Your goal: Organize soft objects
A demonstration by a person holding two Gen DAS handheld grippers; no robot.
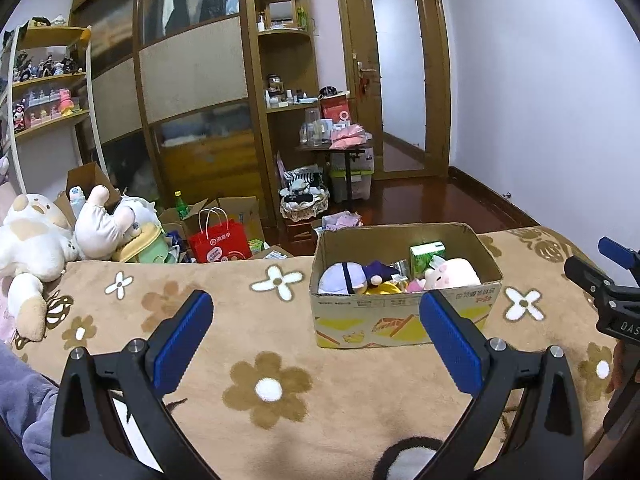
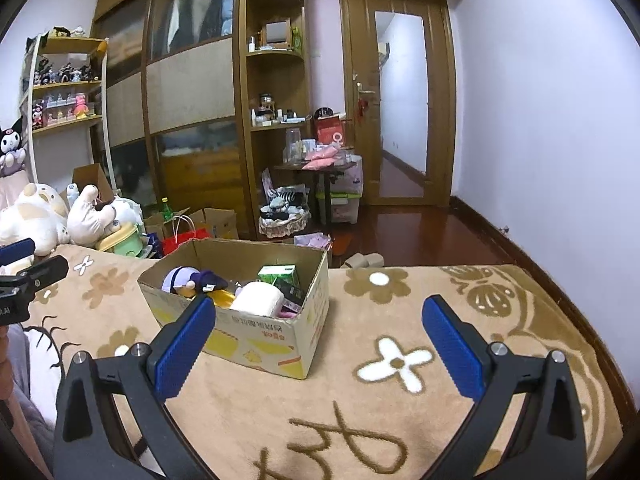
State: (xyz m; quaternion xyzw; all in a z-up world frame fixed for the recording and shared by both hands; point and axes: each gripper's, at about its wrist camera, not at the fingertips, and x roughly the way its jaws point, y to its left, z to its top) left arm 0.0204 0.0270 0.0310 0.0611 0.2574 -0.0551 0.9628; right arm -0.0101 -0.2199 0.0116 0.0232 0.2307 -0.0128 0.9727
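A cardboard box (image 1: 400, 320) stands on the tan flowered blanket (image 1: 260, 340). It holds a lavender plush (image 1: 344, 278), a pink plush (image 1: 452, 274) and a green carton (image 1: 426, 256). It also shows in the right wrist view (image 2: 280, 344), with the lavender plush (image 2: 182, 278) and a white soft roll (image 2: 258, 298). My left gripper (image 1: 316, 304) is open and empty, just short of the box. My right gripper (image 2: 318, 312) is open and empty, to the right of the box. Large white plush toys (image 1: 36, 240) lie at the far left.
A red paper bag (image 1: 218, 242) and open cartons sit on the floor beyond the blanket's far edge. A wooden wardrobe (image 1: 192, 80), shelves, a small cluttered table (image 1: 336, 148) and a door (image 1: 396, 72) stand behind. The right gripper's body (image 1: 612, 292) shows at the left view's right edge.
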